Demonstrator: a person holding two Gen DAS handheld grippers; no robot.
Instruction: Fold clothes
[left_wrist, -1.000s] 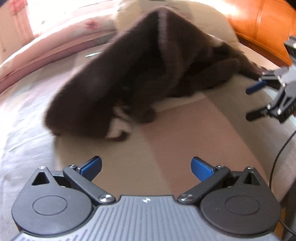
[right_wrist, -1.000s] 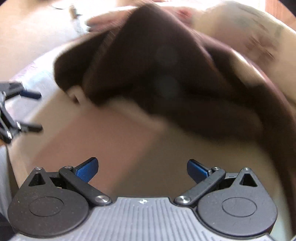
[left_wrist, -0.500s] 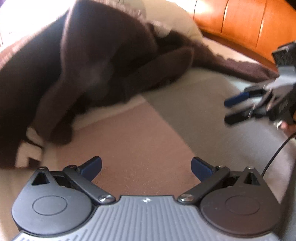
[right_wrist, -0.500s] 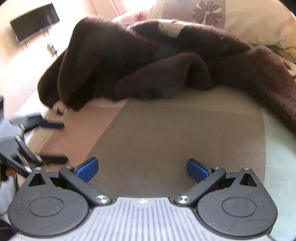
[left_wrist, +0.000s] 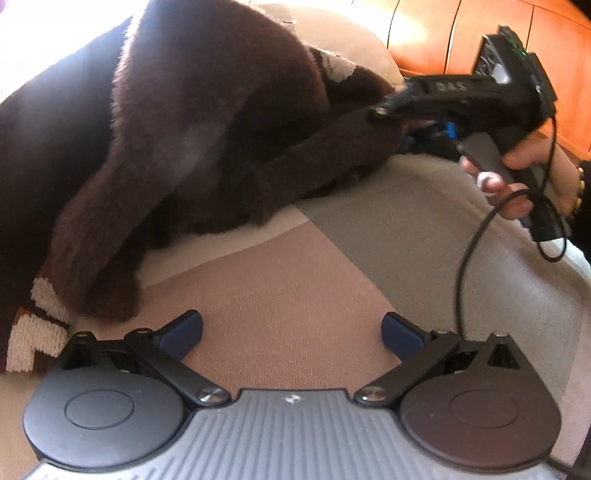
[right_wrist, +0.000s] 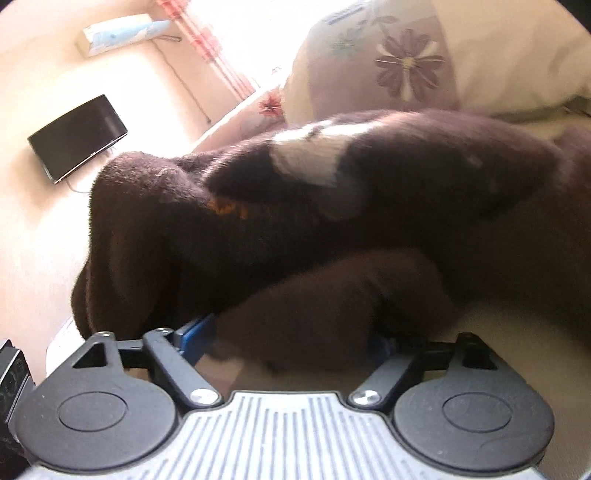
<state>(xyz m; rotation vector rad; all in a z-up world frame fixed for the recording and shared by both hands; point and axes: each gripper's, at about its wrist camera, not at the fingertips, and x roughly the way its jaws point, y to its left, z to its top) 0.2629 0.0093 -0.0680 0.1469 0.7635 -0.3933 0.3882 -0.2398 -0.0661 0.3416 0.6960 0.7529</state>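
The right gripper (right_wrist: 291, 341), angled slightly down, has just been closing around a fuzzy sleeve (right_wrist: 332, 306) of the brown sweater (left_wrist: 192, 122) heaped on the bed (left_wrist: 406, 229); firm grip unclear. The left gripper (left_wrist: 291, 332) hovers wide open, empty.

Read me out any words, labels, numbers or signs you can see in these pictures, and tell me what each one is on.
"DAS", or something close to it: pale raised letters, blurred, on the black top of the right gripper in the left wrist view.
Cream knitted shapes on the brown sweater: may be letters, cut off, not readable.
Small white mark on the left gripper body: a logo, no words.
Wall air conditioner: any print too blurred.
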